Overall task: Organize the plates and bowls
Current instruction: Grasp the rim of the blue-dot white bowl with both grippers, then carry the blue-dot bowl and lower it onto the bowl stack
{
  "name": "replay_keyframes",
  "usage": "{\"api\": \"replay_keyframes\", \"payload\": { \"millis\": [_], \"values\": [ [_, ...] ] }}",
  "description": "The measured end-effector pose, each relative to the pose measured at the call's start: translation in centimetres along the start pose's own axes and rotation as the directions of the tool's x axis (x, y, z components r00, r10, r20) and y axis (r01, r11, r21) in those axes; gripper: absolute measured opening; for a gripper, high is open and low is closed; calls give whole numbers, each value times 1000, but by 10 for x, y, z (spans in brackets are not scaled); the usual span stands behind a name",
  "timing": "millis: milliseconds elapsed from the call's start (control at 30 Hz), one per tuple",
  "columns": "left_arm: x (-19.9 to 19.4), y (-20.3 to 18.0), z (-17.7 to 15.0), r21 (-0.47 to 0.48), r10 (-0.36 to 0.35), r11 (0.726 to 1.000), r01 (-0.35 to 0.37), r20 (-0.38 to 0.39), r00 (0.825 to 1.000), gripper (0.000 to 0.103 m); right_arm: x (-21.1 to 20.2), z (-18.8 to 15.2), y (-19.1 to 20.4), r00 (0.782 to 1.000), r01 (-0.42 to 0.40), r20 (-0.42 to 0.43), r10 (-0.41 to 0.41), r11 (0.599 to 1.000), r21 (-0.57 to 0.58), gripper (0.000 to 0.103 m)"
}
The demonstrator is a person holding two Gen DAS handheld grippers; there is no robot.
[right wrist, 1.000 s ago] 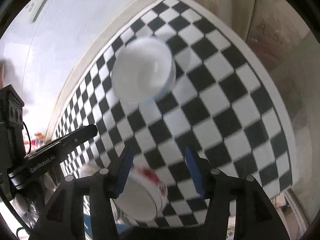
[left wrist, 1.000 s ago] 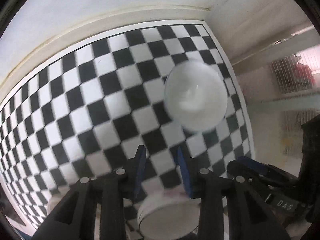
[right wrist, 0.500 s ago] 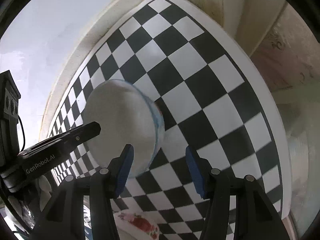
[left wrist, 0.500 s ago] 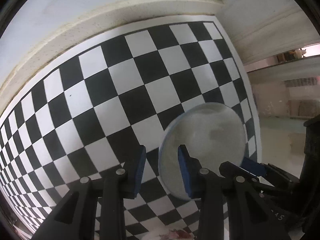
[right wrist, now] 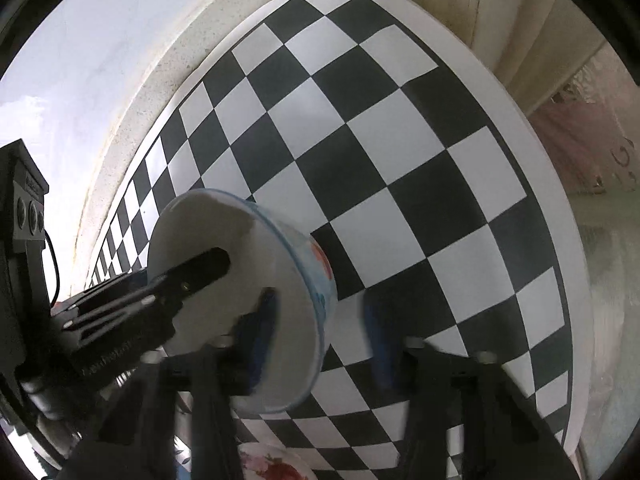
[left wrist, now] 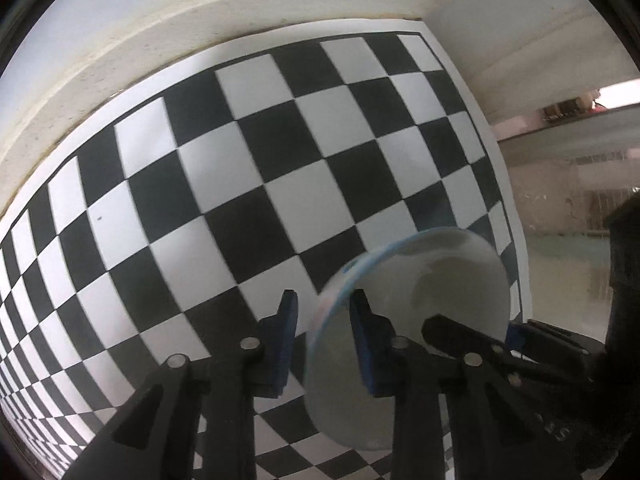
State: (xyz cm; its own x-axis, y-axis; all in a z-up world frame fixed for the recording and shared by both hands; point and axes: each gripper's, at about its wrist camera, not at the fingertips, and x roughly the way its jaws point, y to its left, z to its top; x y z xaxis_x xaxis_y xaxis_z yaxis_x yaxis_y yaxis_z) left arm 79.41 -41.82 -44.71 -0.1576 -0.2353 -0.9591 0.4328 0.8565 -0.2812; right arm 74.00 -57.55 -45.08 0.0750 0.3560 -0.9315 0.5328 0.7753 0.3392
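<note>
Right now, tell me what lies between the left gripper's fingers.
The bowl: in the left wrist view its rim runs between the left gripper fingers, one inside and one outside, with gaps on both sides.

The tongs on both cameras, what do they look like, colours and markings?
The left tongs and right tongs look alike: black plastic arms, silver screw heads, flat blue pads on the inner faces. White lettering marks the left body, too blurred to read. A black cable loops beside it.

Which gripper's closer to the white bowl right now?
Neither left nor right clearly: left gripper straddles the white bowl rim, one finger inside, and right gripper straddles the rim on the opposite side.
</note>
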Motion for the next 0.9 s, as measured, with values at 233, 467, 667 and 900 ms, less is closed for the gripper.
{"api": "replay_keyframes", "payload": {
  "millis": [233,467,667,900],
  "values": [
    [-2,-5,1,2,-5,1000,5,6,1000,20,-4,0,-2,999,45,19,-45,999,-25,12],
    [-29,-7,-11,11,-2,1000,1,36,999,20,-9,-10,17,998,50,41,-48,997,-51,11],
    [-51,-4,-25,-3,-14,1000,14,52,999,20,-21,-23,30,998,45,53,-42,997,-69,11],
    [-80,-2,-49,-3,-18,1000,19,81,997,20,-44,-53,45,997,33,75,-26,995,-93,11]
  ]
}}
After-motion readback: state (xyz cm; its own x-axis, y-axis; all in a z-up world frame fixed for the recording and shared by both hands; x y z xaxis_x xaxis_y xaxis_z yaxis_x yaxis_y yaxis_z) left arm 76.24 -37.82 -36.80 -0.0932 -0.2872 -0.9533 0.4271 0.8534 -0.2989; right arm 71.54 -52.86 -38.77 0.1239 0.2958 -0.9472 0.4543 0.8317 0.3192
